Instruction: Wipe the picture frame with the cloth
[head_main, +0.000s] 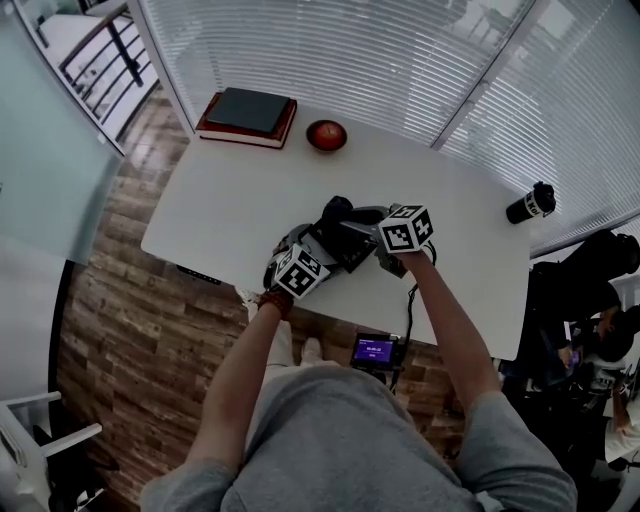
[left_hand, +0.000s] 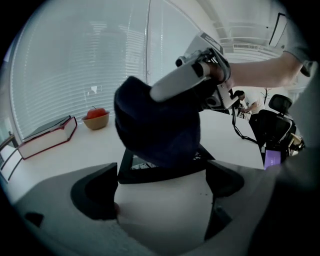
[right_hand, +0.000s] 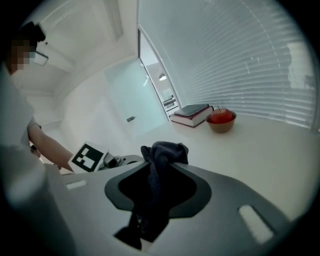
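Wipe under way, extent unknown.

- Left gripper: jaws set wide. The near edge of the black picture frame spanned the gap, and both corners seemed to touch the jaw tips. I read this as the frame being pinched and steadied.
- Right gripper: jaws closed on the dark cloth. A bunch stood above the tips and a tail hung below.
- Frame position: on the white table, near its front edge, lower centre of the head view, beneath both grippers.
- In the left gripper view the cloth was bunched over the middle of the frame and looked pressed against it.

Judgement: cloth and frame had met, so the approach and grasps were done. What remained was covering the rest of the frame's face and edges, then lifting off.

Hard to tell:
- The cloth covered most of the frame's face, with only a sliver of glass showing at lower left, so I could not say which parts were clean.
- The head view hid the frame under the grippers.
- The right gripper view showed no frame at all.

Untouched at the far side of the table: stacked books, a bowl of red fruit and a black bottle.
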